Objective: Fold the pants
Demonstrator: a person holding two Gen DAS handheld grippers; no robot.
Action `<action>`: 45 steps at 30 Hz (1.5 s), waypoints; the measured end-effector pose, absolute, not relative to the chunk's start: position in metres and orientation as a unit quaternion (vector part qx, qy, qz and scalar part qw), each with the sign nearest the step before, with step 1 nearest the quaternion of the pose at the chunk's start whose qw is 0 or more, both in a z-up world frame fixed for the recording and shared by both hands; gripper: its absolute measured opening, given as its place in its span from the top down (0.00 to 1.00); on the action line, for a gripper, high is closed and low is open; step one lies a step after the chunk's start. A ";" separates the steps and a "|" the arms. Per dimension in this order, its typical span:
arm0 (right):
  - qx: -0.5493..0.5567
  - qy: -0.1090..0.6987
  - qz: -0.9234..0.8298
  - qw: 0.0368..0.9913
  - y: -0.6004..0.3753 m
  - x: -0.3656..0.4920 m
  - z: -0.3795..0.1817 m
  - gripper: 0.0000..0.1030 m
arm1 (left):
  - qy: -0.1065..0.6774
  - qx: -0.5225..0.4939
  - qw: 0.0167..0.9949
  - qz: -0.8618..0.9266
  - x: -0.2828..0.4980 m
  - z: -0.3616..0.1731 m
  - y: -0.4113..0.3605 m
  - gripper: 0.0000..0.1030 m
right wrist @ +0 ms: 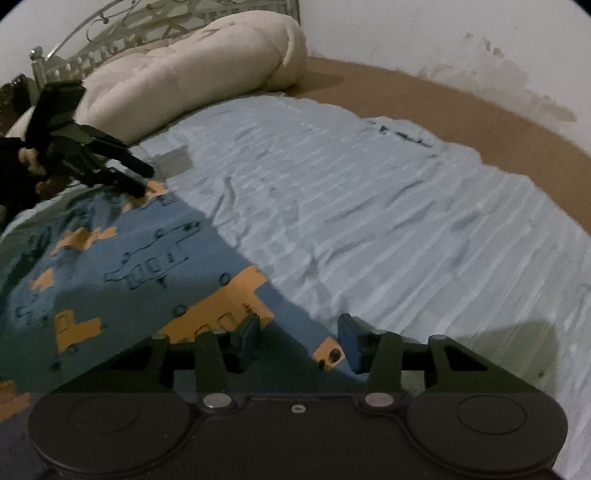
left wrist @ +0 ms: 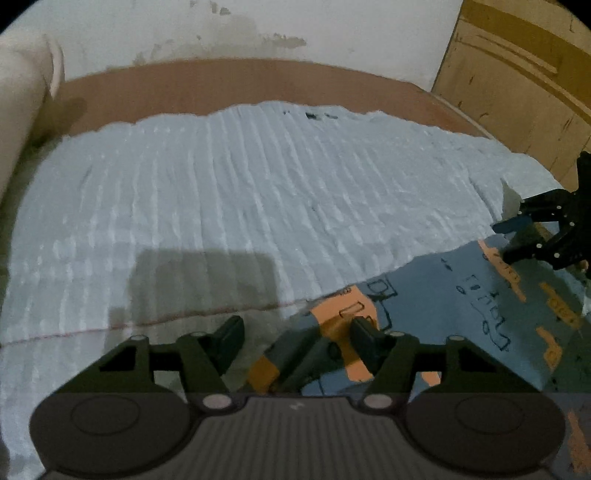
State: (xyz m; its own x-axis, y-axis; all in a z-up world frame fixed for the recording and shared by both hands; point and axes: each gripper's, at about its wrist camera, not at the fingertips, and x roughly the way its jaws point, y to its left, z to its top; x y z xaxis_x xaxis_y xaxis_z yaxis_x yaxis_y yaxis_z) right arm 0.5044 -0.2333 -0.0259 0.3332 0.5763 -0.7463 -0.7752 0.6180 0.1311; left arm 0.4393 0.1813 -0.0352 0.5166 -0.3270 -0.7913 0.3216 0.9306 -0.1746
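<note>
The pants are blue with orange patches and dark line drawings. They lie on a pale blue ribbed bedspread, at the lower right in the left wrist view and the lower left in the right wrist view. My left gripper is open, with a corner of the pants between its fingers. My right gripper is open over another edge of the pants. Each gripper shows in the other's view: the right one and the left one, both at the fabric's edge.
A brown sheet shows beyond the bedspread, against a white stained wall. A cream quilted pillow and a metal headboard lie at one end. A wooden cabinet stands at the other.
</note>
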 end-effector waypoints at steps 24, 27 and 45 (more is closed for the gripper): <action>-0.265 0.245 0.258 0.896 -0.169 0.495 0.002 0.99 | 0.371 0.003 0.928 -0.031 0.432 -0.002 0.171 1.00; -0.273 0.258 0.248 0.893 -0.161 0.501 -0.010 0.99 | 0.373 0.003 0.928 -0.027 0.431 -0.011 0.174 1.00; -0.205 0.183 0.257 0.926 -0.214 0.353 0.084 0.99 | 0.235 0.009 0.969 -0.076 0.292 0.064 0.161 1.00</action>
